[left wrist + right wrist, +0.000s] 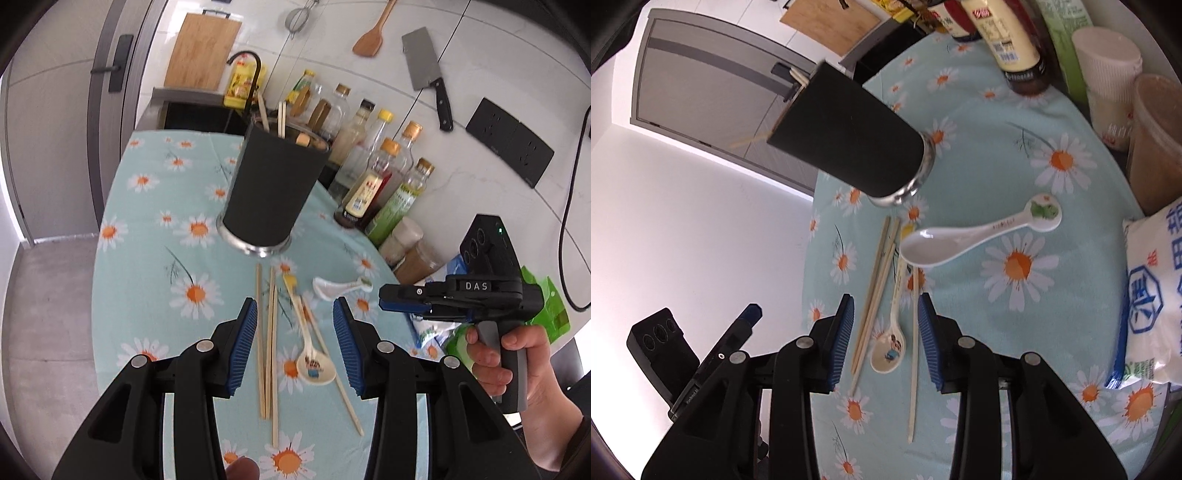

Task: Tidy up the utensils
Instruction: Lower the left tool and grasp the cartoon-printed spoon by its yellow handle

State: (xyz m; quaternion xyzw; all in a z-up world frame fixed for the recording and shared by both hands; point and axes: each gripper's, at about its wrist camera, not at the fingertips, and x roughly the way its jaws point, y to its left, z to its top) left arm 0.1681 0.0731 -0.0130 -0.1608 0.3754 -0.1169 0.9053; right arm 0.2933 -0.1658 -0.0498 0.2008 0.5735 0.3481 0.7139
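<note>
A black utensil holder (273,184) with chopsticks in it stands on the daisy tablecloth (147,266); it also shows in the right wrist view (849,136). Several loose chopsticks (266,343) and a cartoon-print spoon (314,360) lie in front of it, with a white spoon (338,288) to the right. My left gripper (295,350) is open above the chopsticks and cartoon spoon, empty. My right gripper (886,343) is open above the same chopsticks (873,295) and cartoon spoon (890,347), empty. The white spoon (964,240) lies just beyond. The right gripper also shows in the left wrist view (406,301).
Several sauce bottles (373,184) and jars (402,240) line the wall on the right. A white bag (1156,295) lies at the table's right edge. A cleaver (428,74), a wooden spatula (371,37) and a cutting board (201,48) hang on the wall behind.
</note>
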